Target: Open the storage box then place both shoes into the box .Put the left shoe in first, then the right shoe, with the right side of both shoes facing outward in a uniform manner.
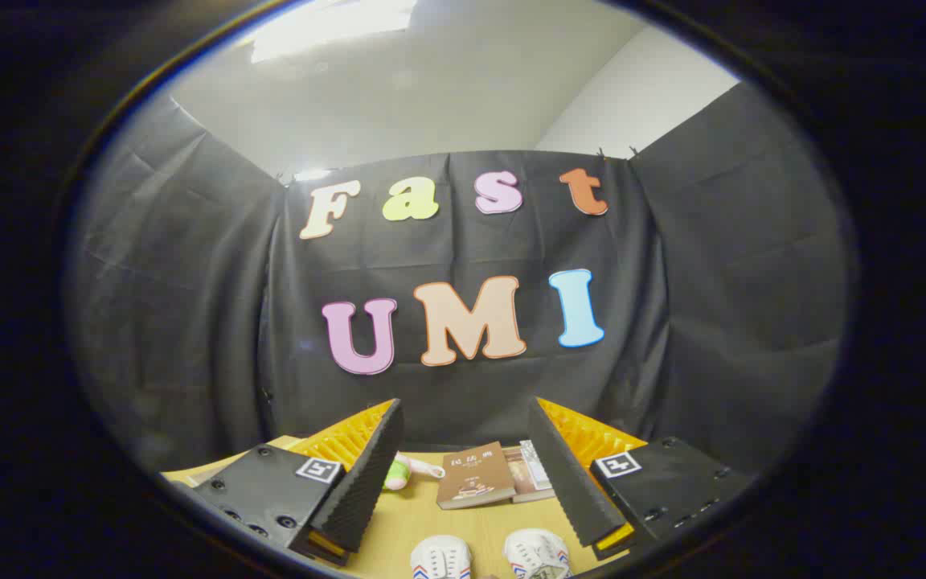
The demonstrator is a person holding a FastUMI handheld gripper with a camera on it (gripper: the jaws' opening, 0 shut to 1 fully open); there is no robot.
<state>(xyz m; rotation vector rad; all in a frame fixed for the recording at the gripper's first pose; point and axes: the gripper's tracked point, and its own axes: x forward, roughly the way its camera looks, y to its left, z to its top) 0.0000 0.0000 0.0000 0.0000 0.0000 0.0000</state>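
Two white shoes [489,556] — toes with red and blue stripes — sit side by side on the wooden table [415,515], just below the gripper [467,474], whose fingers stand wide apart, holding nothing. Beyond the shoes lie two books [476,477] with illegible covers — and a small green-and-white toy [400,473] beside them.

We see a recording booth set up in a white-walled room: black cloth [190,305] hangs as walls around a wooden table [399,523], where books [475,474] and a pair of shoes [491,556] lie like staged props.
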